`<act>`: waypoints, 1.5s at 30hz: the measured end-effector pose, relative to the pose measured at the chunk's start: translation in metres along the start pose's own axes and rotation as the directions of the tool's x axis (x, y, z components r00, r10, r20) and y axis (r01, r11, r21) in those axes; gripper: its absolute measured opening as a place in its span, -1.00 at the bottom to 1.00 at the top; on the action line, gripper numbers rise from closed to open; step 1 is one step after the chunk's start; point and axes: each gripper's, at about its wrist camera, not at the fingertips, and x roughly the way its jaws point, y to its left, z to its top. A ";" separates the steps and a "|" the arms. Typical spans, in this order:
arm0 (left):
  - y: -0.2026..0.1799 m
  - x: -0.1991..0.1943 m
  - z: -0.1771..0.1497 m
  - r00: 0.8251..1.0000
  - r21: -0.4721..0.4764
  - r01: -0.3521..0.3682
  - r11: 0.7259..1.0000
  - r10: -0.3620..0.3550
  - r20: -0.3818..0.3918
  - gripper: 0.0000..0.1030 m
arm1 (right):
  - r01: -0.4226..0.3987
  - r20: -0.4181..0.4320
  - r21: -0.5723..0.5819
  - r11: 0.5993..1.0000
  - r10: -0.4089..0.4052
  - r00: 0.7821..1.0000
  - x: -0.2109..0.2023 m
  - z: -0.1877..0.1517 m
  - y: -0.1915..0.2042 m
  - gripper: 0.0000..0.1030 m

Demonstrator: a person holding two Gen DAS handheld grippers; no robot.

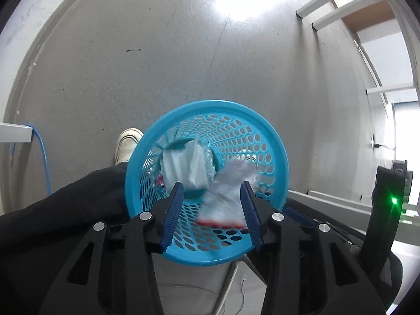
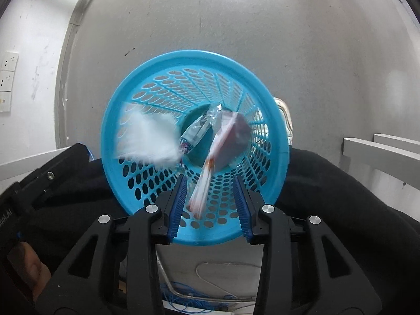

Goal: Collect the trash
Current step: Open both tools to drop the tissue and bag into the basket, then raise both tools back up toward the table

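Note:
A blue perforated basket [image 1: 278, 141] [image 2: 110, 120] stands on the grey floor under both grippers. My left gripper [image 1: 212, 183] points down into it, jaws apart. A blurred clear bag with a red strip [image 1: 225, 199] hangs loose between the fingers, by the right pad. Crumpled white paper [image 1: 183, 162] lies at the basket's bottom. My right gripper [image 2: 210, 177] is also open over the basket. A clear bag with an orange-red edge [image 2: 207, 178] is in its gap, unpinched. A blurred white piece [image 2: 147, 139] and a clear wrapper [image 2: 197, 134] are inside.
A person's pale shoe [image 1: 128, 144] and black trouser leg [image 1: 65, 204] are beside the basket. A blue cable [image 1: 43, 157] hangs at the left. White shelf frames [image 1: 341, 0] stand at the right, wall sockets [image 2: 8, 78] at the left. Cables [image 2: 183, 302] lie on the floor below.

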 end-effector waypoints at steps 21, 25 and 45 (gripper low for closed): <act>-0.012 -0.056 -0.034 0.984 0.091 -0.101 0.991 0.086 0.156 -0.05 | 0.107 0.167 -0.146 0.983 -0.083 0.983 -0.069 -0.049 0.025 -0.24; -0.014 -0.082 -0.053 0.965 0.114 -0.122 0.986 0.091 0.246 -0.03 | 0.109 0.235 -0.183 0.977 -0.064 0.970 -0.092 -0.067 0.030 -0.23; -0.006 -0.207 -0.163 0.878 0.161 -0.098 0.982 0.009 0.479 0.22 | 0.147 0.471 -0.376 0.915 0.053 0.880 -0.210 -0.197 0.038 0.06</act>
